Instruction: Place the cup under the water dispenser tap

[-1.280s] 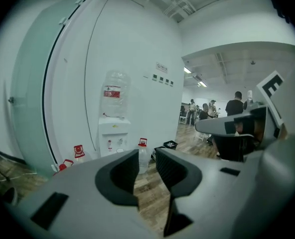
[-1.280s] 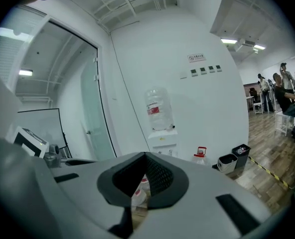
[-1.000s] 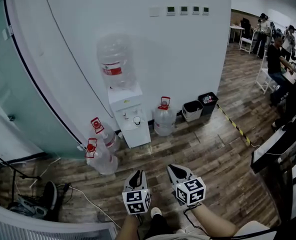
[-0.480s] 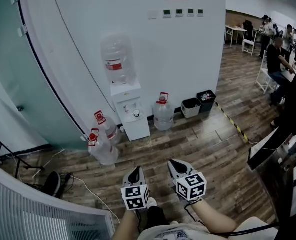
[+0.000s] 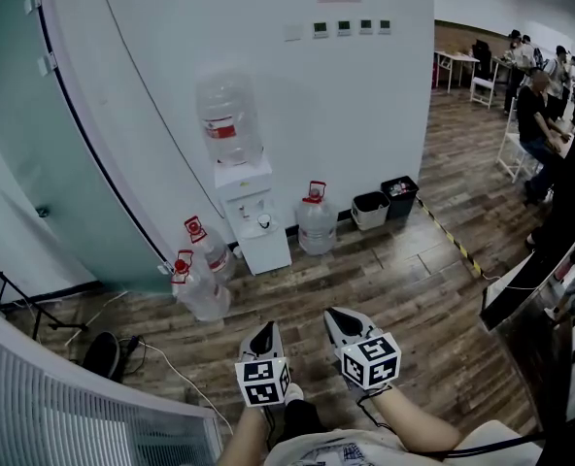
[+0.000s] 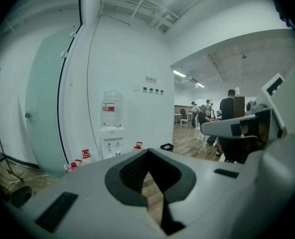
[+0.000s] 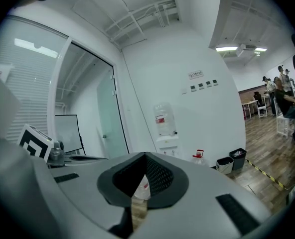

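Cup (image 5: 264, 222) sits in water dispenser (image 5: 268, 251) recess; left tongs (image 5: 263, 332), right tongs (image 5: 339, 319) closed, empty.

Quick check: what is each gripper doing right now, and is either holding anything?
Left gripper: closed, holding nothing.
Right gripper: closed, holding nothing.

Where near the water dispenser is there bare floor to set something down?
Bare: the wood floor in front of the water dispenser, rightward up to the striped tape. Crowded: two spare bottles at the dispenser's left, another bottle and two bins at its right, cables at the lower left.
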`<state>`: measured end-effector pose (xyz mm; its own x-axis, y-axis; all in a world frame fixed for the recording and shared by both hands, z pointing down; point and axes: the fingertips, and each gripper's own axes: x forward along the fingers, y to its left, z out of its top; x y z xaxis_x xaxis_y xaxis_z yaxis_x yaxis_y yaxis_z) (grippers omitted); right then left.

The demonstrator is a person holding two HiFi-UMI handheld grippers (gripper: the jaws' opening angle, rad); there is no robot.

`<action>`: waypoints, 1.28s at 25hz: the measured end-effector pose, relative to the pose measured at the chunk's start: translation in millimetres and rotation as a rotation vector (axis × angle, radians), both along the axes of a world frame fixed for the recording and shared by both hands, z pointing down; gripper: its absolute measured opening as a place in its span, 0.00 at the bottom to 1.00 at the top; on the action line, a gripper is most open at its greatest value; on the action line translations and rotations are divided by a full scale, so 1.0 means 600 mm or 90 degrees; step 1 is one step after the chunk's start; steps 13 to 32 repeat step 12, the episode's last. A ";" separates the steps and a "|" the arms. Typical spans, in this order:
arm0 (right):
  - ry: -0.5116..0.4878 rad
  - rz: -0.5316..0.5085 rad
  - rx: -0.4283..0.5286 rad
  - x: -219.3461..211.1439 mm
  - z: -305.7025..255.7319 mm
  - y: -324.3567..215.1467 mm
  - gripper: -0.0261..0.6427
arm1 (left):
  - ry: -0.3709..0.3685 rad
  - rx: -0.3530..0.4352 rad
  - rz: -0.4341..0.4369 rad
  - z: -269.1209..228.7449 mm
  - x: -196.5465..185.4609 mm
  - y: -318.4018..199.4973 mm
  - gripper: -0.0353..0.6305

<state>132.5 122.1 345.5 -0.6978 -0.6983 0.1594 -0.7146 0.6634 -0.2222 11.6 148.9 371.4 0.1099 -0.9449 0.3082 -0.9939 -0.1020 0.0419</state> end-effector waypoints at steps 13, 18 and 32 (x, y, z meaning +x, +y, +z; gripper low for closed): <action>-0.022 -0.003 -0.016 0.009 -0.001 -0.003 0.07 | -0.001 -0.005 -0.013 0.004 0.005 0.000 0.11; -0.022 -0.003 -0.016 0.009 -0.001 -0.003 0.07 | -0.001 -0.005 -0.013 0.004 0.005 0.000 0.11; -0.022 -0.003 -0.016 0.009 -0.001 -0.003 0.07 | -0.001 -0.005 -0.013 0.004 0.005 0.000 0.11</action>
